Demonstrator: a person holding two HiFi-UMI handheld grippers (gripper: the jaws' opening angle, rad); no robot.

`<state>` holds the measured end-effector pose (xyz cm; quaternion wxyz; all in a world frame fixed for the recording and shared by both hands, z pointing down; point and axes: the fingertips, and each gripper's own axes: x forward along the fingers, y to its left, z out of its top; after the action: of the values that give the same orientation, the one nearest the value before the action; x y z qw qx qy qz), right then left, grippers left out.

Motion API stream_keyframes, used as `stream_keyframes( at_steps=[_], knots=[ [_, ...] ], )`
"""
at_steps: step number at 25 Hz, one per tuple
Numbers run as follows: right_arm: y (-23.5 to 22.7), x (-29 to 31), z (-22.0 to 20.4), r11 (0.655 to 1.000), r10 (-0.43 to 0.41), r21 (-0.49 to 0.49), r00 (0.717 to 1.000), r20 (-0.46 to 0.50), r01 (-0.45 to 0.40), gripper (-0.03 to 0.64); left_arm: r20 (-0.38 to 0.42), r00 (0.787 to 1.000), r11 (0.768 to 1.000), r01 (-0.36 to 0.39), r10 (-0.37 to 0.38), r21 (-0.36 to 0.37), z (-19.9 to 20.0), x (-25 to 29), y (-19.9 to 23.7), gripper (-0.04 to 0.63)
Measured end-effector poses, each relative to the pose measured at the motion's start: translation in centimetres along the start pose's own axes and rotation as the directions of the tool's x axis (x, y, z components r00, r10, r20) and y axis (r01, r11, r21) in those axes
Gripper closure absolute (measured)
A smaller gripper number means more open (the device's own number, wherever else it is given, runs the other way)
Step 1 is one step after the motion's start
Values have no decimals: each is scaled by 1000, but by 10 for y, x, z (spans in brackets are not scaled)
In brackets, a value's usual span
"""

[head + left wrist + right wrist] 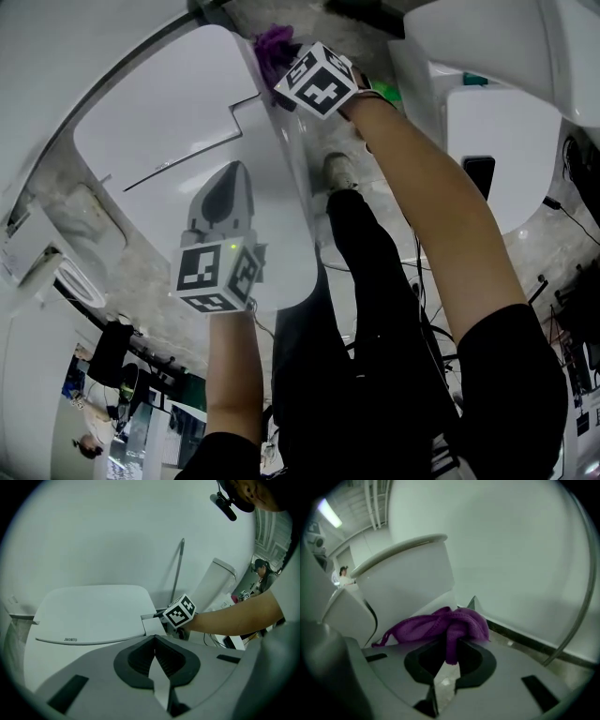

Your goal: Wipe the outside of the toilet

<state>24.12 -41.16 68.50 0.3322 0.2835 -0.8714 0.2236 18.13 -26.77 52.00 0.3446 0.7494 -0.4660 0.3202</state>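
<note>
My left gripper (228,183) lies nearest, jaws closed on nothing, pointing across the toilet (159,141) lid. My right gripper (281,58) is the nearer tool: it pinches the one purple cloth (273,42) at the rear flank — that wall lies just to its left, running back toward me. A second toilet (502,131) stands to the right — two in all.

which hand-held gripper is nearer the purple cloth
Right. The right hand-held gripper is shut on the purple knitted cloth; the left hand-held gripper sits over the white toilet lid, well apart from the cloth.
</note>
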Motion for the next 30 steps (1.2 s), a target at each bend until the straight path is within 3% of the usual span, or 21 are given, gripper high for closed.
stream_keyframes(
  at_steps=[4,7,24,30],
  knots=[
    [11,-2,-22,963,-5,269,998,55,-10,565,-2,1000,1000,19,-19,11,-8,-1,-6,589],
    [23,-5,-35,935,-20,355,997,70,-6,565,-9,1000,999,25,-25,19,-17,-4,-8,589],
    [97,-27,-94,952,26,305,999,21,-31,565,-14,999,998,52,-51,48,-64,-32,-23,589],
    [127,-41,-111,951,1,309,999,39,-13,565,-9,996,992,94,-93,80,-82,-42,-30,589]
  ],
)
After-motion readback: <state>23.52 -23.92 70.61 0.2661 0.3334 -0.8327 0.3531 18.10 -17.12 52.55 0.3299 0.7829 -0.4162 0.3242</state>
